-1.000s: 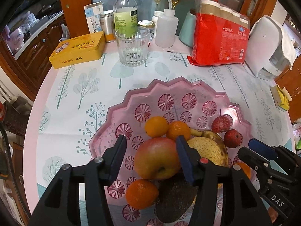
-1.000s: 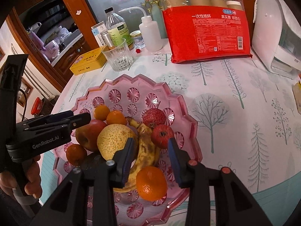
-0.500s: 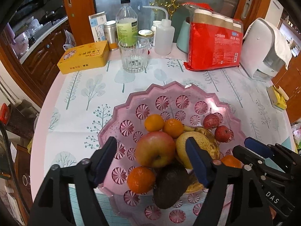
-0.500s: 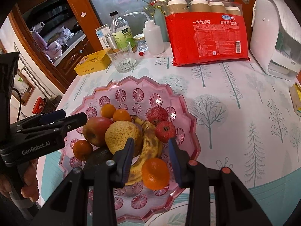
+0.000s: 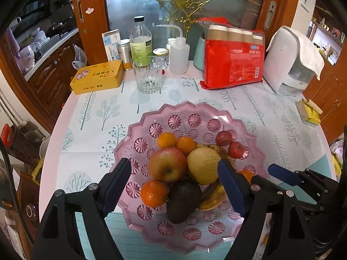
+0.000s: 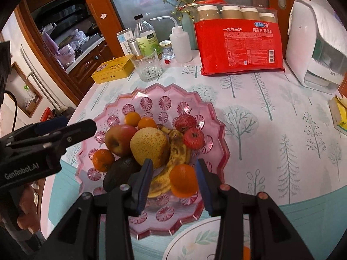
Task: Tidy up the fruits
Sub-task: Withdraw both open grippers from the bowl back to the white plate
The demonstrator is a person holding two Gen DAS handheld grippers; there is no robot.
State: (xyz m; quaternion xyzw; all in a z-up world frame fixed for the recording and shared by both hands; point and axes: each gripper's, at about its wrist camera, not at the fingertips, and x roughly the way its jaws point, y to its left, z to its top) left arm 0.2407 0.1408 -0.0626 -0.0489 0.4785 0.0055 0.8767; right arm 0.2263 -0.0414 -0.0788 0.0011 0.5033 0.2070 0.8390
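A pink glass bowl (image 5: 151,117) holds an apple (image 5: 167,164), a pear (image 5: 203,164), an avocado (image 5: 182,201), a banana (image 6: 177,147), two red fruits (image 5: 237,149) and several oranges (image 5: 154,192). My left gripper (image 5: 174,164) hovers above the apple. Its jaws are wide and still opening, and they touch nothing. My right gripper (image 6: 173,164) hangs over the bowl's near right side, and its jaws are opening too. An orange (image 6: 183,179) lies between them in the bowl, not pressed. Each gripper shows in the other's view, left gripper (image 6: 73,124) and right gripper (image 5: 264,174).
At the table's back stand a glass (image 5: 148,78), a yellow tin (image 5: 97,77), bottles (image 5: 141,41), a red pack of paper cups (image 5: 234,60) and a white appliance (image 5: 292,65). A white plate (image 6: 195,238) lies near the front edge. The table's rim curves down the left.
My left gripper's jaws, close around the apple before, have spread wide, and the gripper has risen and drawn back. The apple stays in the bowl. My right gripper has backed off slightly.
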